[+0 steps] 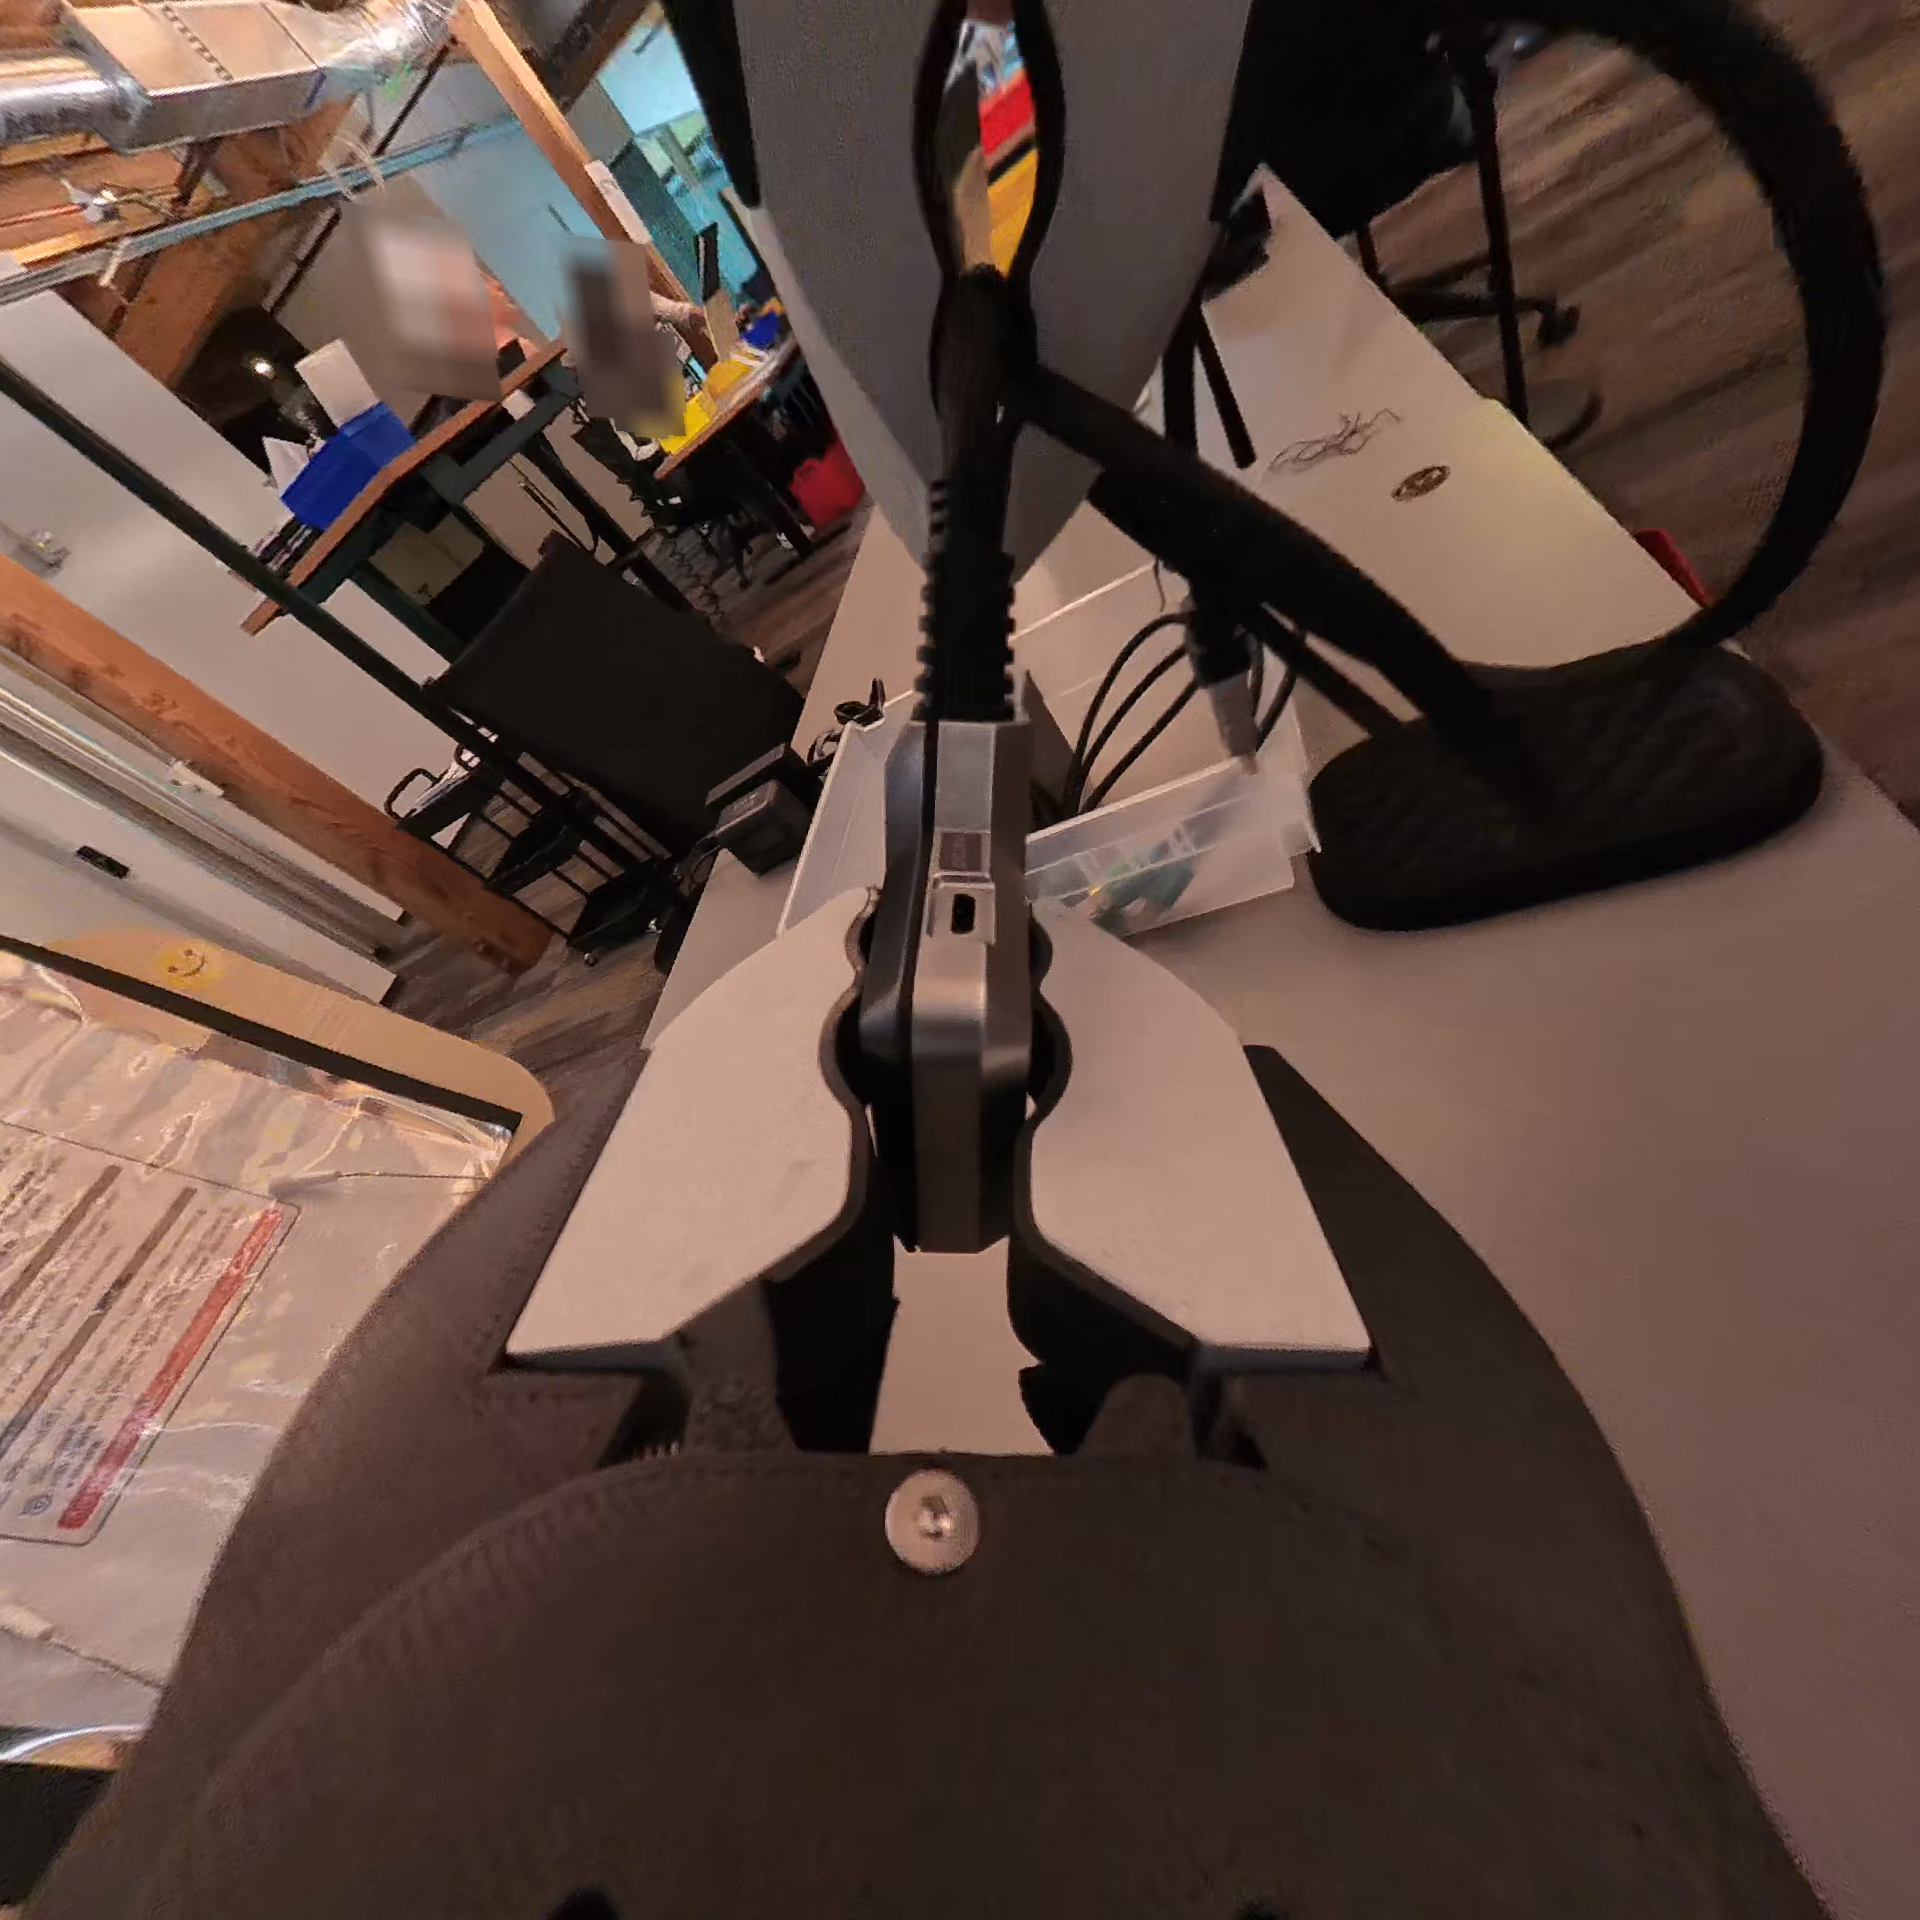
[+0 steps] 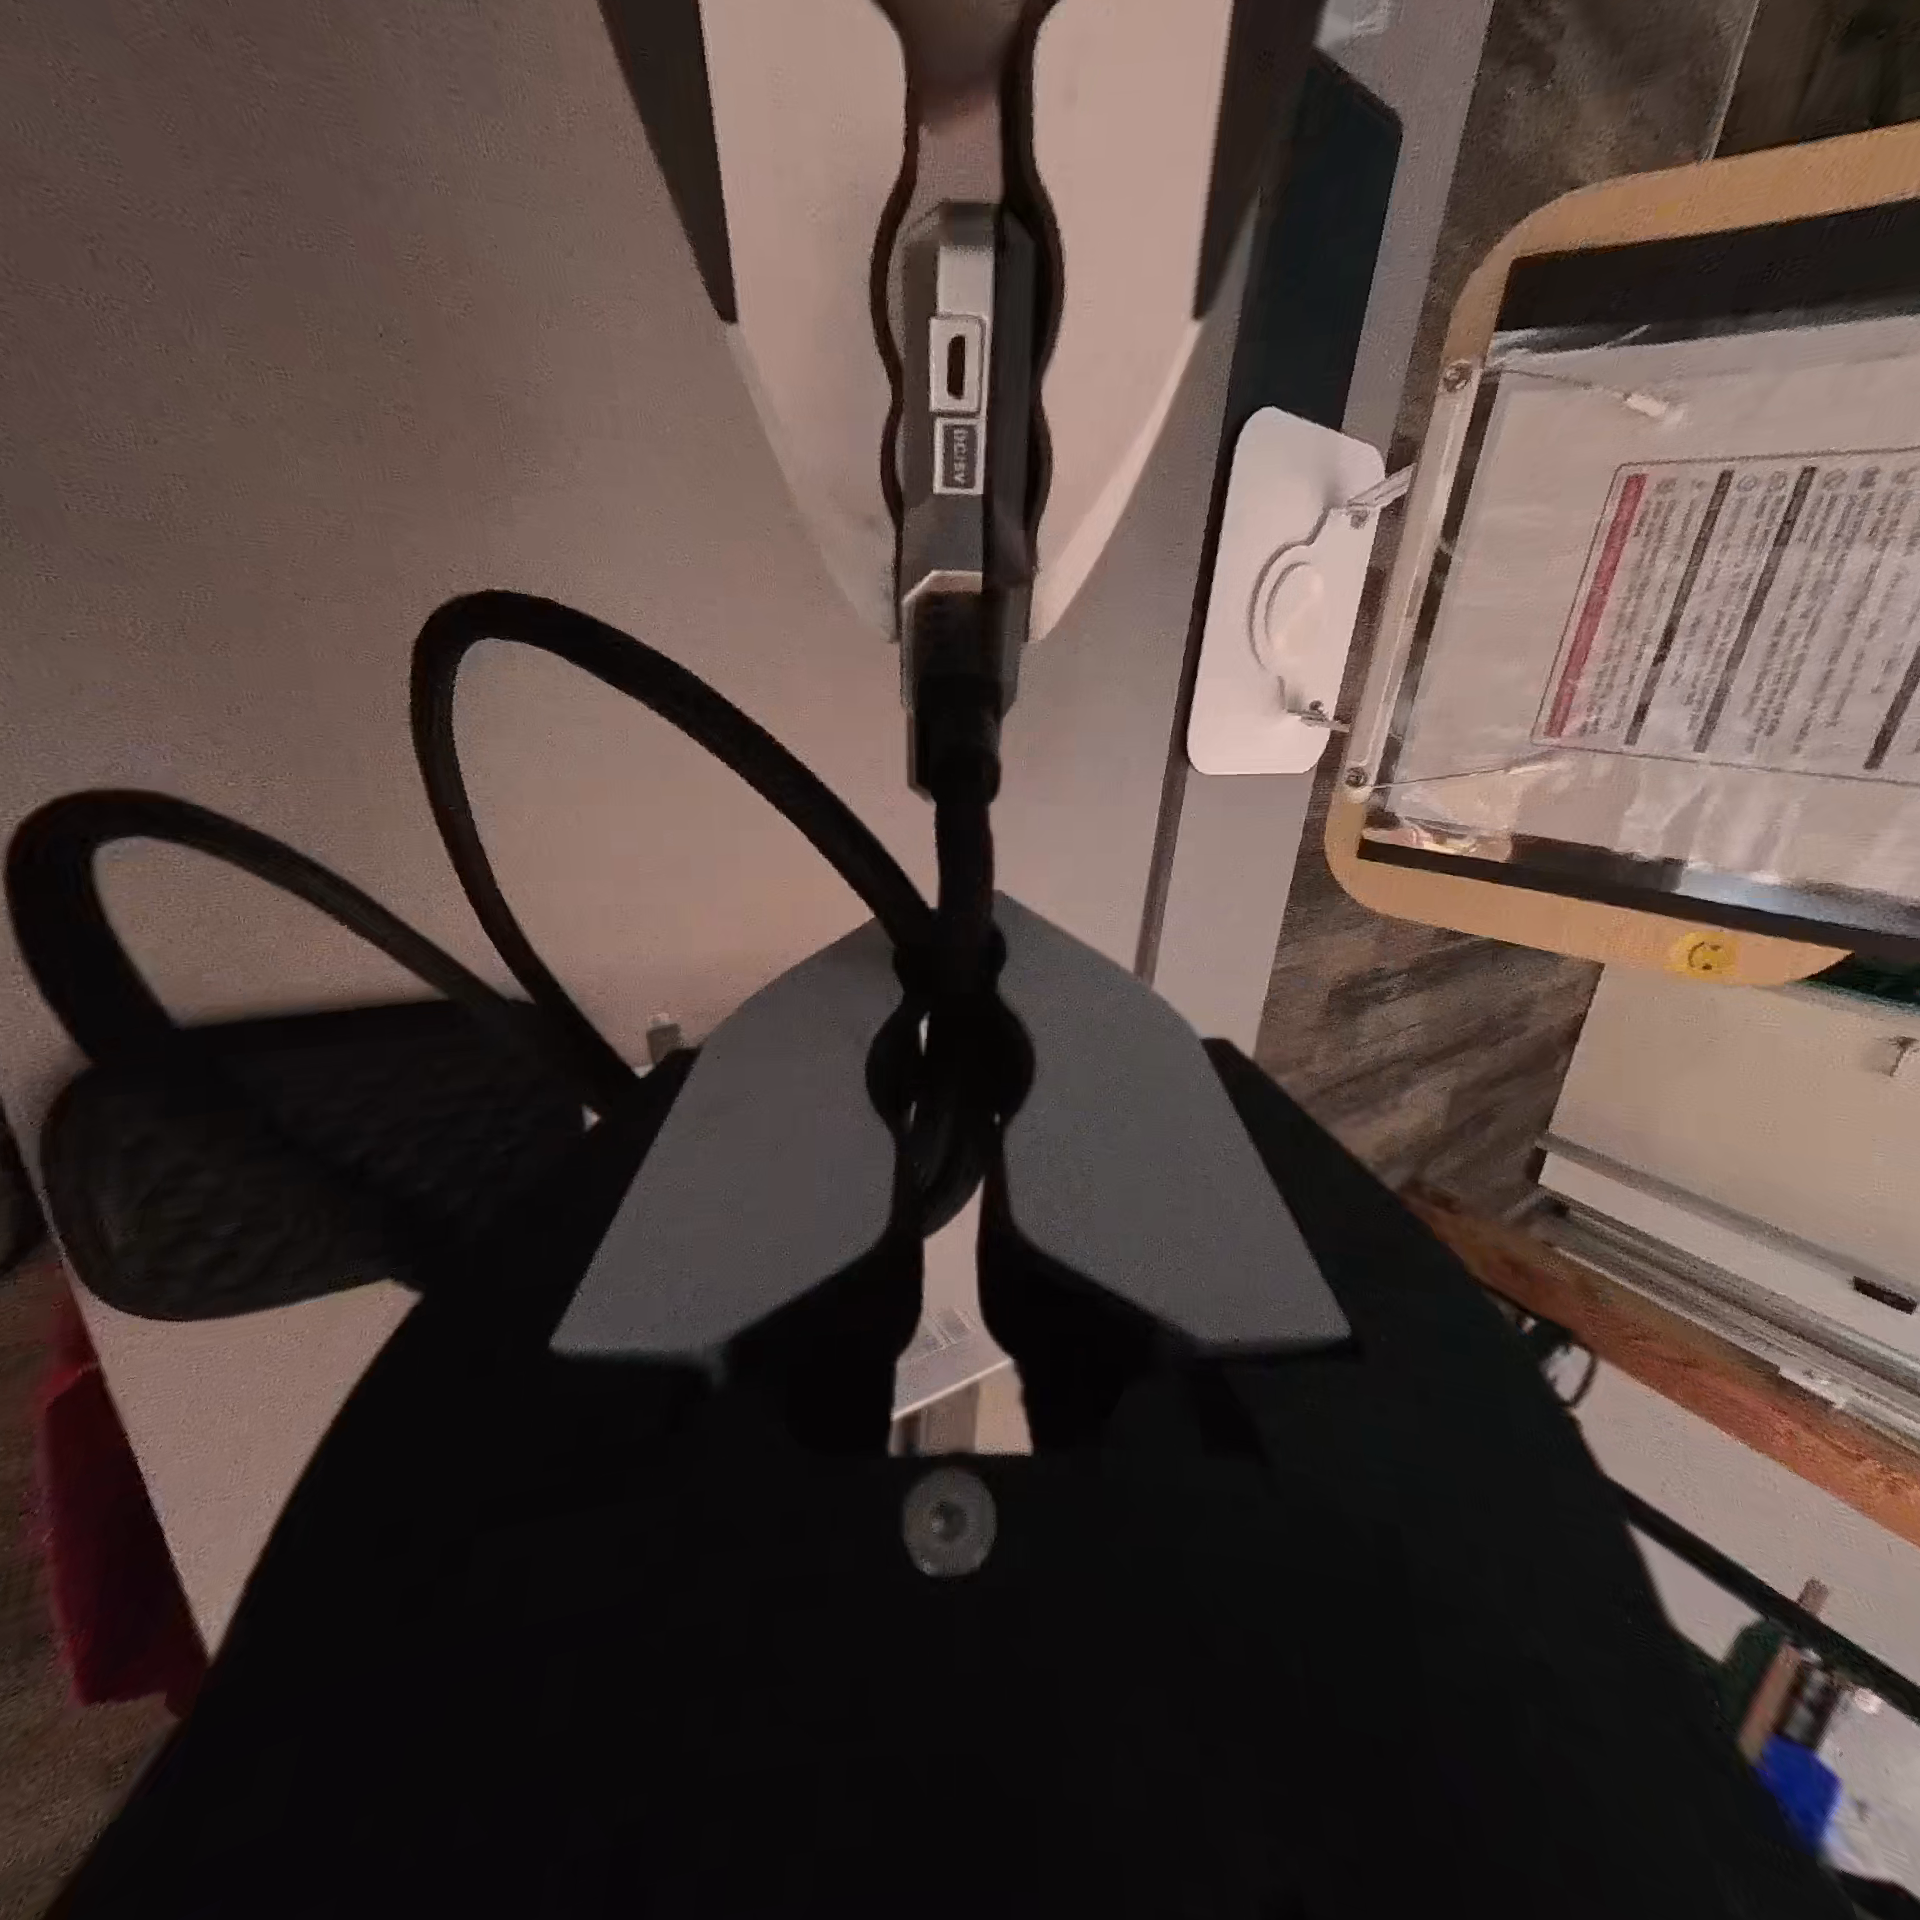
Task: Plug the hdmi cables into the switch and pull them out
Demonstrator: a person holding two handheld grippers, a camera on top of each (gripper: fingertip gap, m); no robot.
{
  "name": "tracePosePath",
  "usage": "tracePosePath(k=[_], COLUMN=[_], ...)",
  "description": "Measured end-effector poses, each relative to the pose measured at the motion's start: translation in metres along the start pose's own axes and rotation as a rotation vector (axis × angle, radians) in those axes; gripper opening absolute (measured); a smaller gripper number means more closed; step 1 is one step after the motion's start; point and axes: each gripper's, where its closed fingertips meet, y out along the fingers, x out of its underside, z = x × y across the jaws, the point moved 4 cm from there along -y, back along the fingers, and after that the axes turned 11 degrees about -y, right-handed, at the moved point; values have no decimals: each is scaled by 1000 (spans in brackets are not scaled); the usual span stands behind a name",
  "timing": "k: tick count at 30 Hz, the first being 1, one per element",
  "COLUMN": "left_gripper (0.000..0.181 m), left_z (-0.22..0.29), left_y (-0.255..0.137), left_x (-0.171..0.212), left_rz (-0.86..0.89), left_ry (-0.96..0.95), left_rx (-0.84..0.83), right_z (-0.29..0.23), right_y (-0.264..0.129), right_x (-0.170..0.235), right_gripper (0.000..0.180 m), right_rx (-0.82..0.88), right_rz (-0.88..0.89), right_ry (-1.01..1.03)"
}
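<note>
The switch (image 1: 951, 997) sits between the left gripper (image 1: 948, 1023) fingers, above the desk (image 1: 1455, 1143). A cable (image 1: 961, 582) runs from its far end into the right gripper (image 1: 971, 239). A tray (image 1: 1174, 831) lies behind it near the desk's far edge.

Workshop, wooden workbenches (image 1: 447, 457), blue parts bins (image 1: 343, 462), exposed ductwork (image 1: 94, 94), white table (image 1: 1558, 1039)

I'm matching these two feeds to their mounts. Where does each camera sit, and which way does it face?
Left wrist view: on the left gripper, looking along its fingers at the switch they clamp; beyond, the cable and the right gripper.
Right wrist view: on the right gripper, looking back along the cable it clamps toward the switch.
Shared: switch, cable and both grippers, seen from opposite ends.
</note>
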Motion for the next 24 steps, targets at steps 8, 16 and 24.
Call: tracePosePath(k=[8, 16, 24], left_gripper=[75, 58, 54], left_z=[-40, -56, -62], left_y=[-24, -44, -41], left_x=[-3, -1, 7], left_rz=[158, 150, 132], left_ry=[-300, -309, -317], left_rx=[-108, -156, -167], right_z=[56, 46, 36], right_y=[10, 61, 101], right_x=[121, 286, 308], right_gripper=[5, 6, 6], right_rx=[156, 218, 331], right_rz=[-186, -473, -361], right_ry=[268, 421, 281])
